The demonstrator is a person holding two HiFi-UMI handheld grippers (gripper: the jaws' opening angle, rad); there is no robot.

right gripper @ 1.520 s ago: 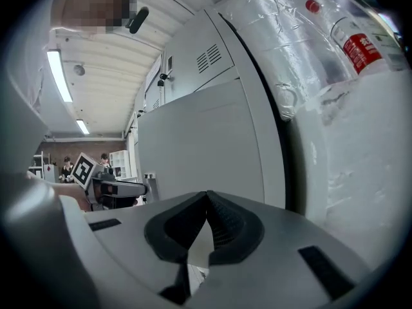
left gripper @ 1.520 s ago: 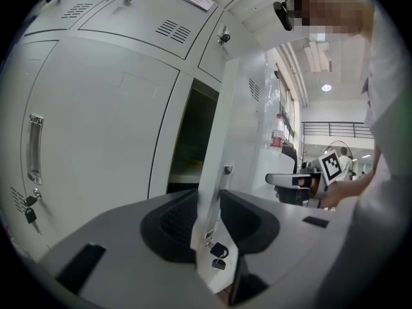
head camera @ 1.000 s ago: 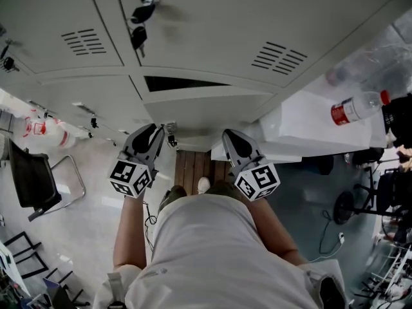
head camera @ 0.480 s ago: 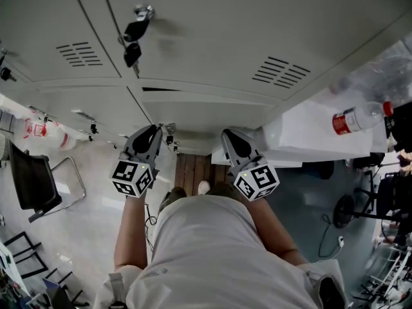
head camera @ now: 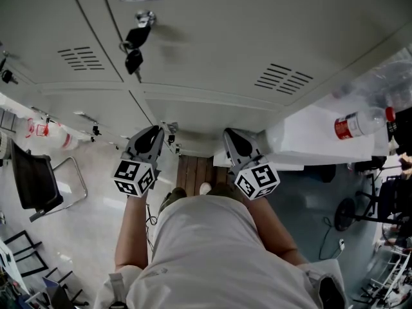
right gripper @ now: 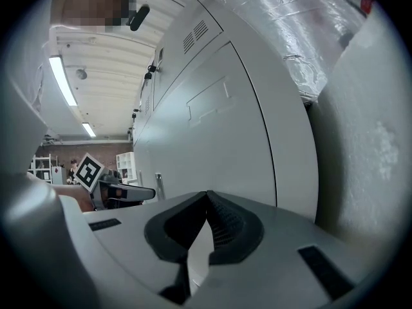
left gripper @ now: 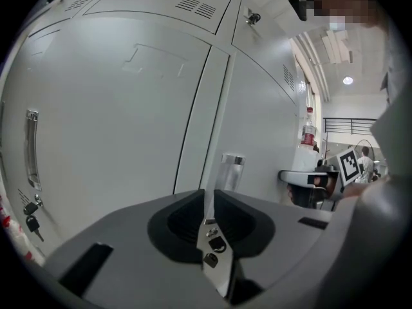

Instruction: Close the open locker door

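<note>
Okay, I'm standing right up against the row of grey lockers, both tools held out low in front of me. The locker door (head camera: 206, 111) is the lower one straight ahead, and it sits flush with its neighbours, its top edge lined up under the vented door above. My left tool (head camera: 156, 131) is at the door's left edge; its jaws have just been closing, and now they pinch the thin metal handle (left gripper: 230, 170), which runs edge-on up between the pads, its bright upper end showing just past the tips. My right tool (head camera: 230, 135) is further right, nose close to the same door front. Its jaws are pressed together at the tips with nothing caught in them, only pale door panel showing beyond. Up and to the left, a bunch of keys (head camera: 134, 47) hangs from the lock of a higher locker. Off to my right a bottle (head camera: 359, 120) with a red label lies on its side on a white tabletop (head camera: 302, 131). A dark chair (head camera: 35, 182) stands on the floor to my left.
</note>
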